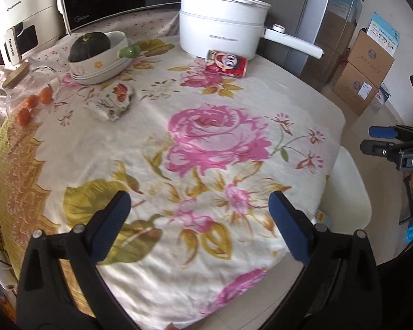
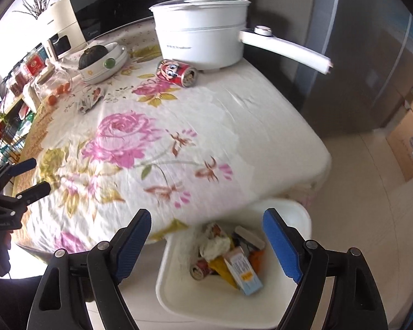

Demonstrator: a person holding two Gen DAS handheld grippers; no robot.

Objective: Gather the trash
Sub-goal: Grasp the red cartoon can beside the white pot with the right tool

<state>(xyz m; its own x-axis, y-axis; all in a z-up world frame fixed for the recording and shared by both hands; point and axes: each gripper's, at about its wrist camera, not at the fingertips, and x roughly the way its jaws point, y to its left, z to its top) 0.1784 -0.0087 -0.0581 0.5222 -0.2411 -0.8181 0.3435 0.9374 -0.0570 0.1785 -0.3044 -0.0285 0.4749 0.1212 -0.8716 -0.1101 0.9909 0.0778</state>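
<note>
A red cartoon can (image 1: 225, 63) lies on its side on the floral tablecloth by the white pot; it also shows in the right wrist view (image 2: 177, 73). A crumpled printed wrapper (image 1: 111, 101) lies left of it, also in the right wrist view (image 2: 90, 99). A white bin (image 2: 179, 297) stands on the floor at the table's near edge and holds several pieces of trash. My left gripper (image 1: 199, 220) is open and empty above the near table. My right gripper (image 2: 206, 233) is open and empty above the bin.
A white electric pot (image 1: 223, 31) with a long handle stands at the back. Stacked bowls (image 1: 99, 57) hold a dark squash. Small oranges (image 1: 34, 101) and a glass jar lie at the left. Cardboard boxes (image 1: 363, 74) stand on the floor at the right.
</note>
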